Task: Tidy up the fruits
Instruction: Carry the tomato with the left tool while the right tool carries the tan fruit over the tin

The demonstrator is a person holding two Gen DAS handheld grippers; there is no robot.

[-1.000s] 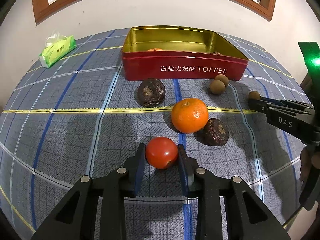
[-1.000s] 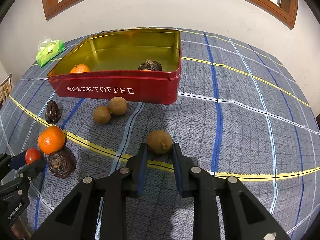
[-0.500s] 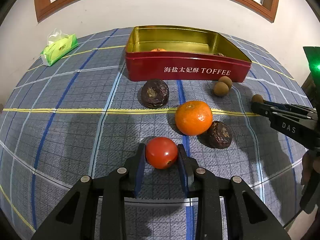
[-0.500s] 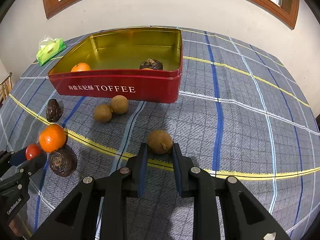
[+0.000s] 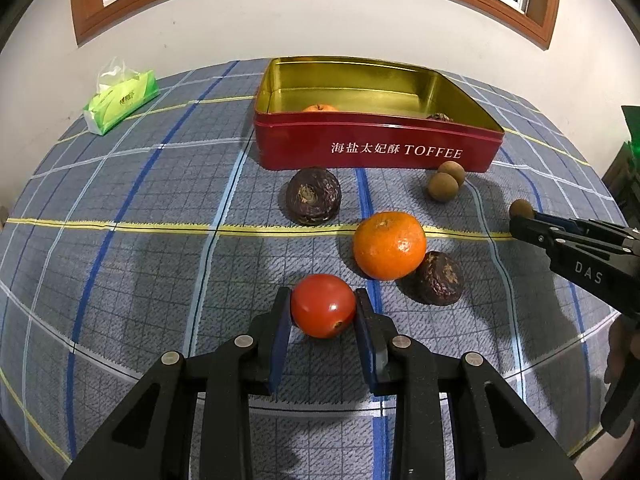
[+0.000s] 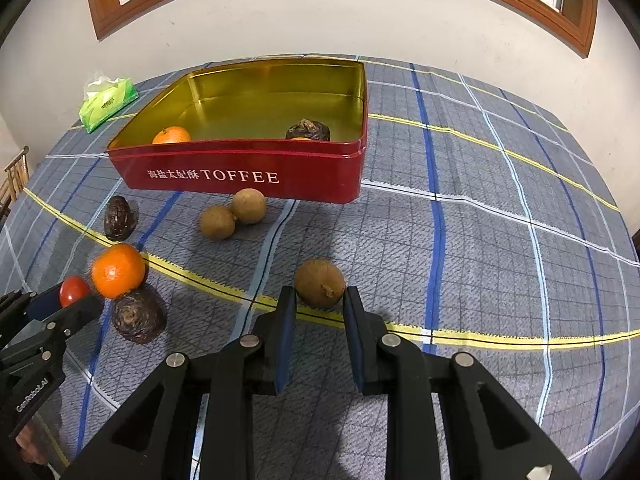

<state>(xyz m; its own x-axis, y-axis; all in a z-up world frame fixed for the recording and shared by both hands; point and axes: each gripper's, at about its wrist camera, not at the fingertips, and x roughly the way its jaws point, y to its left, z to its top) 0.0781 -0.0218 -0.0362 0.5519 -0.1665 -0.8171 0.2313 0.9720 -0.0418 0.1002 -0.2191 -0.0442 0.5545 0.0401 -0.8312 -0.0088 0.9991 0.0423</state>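
My left gripper (image 5: 322, 305) is shut on a red tomato (image 5: 323, 307), low over the checked tablecloth. Just beyond it lie an orange (image 5: 389, 245) and two dark wrinkled fruits (image 5: 314, 196) (image 5: 440, 278). My right gripper (image 6: 319, 300) is shut on a small brown round fruit (image 6: 320, 282) near a yellow stripe of the cloth. Two more brown fruits (image 6: 217, 222) (image 6: 249, 205) rest in front of the red toffee tin (image 6: 240, 172). Inside the tin lie an orange (image 6: 171, 135) and a dark fruit (image 6: 308, 130). In the right wrist view the left gripper (image 6: 60, 304) shows at the left edge.
A green tissue pack (image 5: 120, 96) lies at the table's far left, near the white wall. The right gripper (image 5: 520, 220) reaches in from the right of the left wrist view. A wooden chair back (image 6: 14, 178) shows beyond the table's left edge.
Both grippers keep the same grip on their fruits. The table scene has drifted only slightly in each view.
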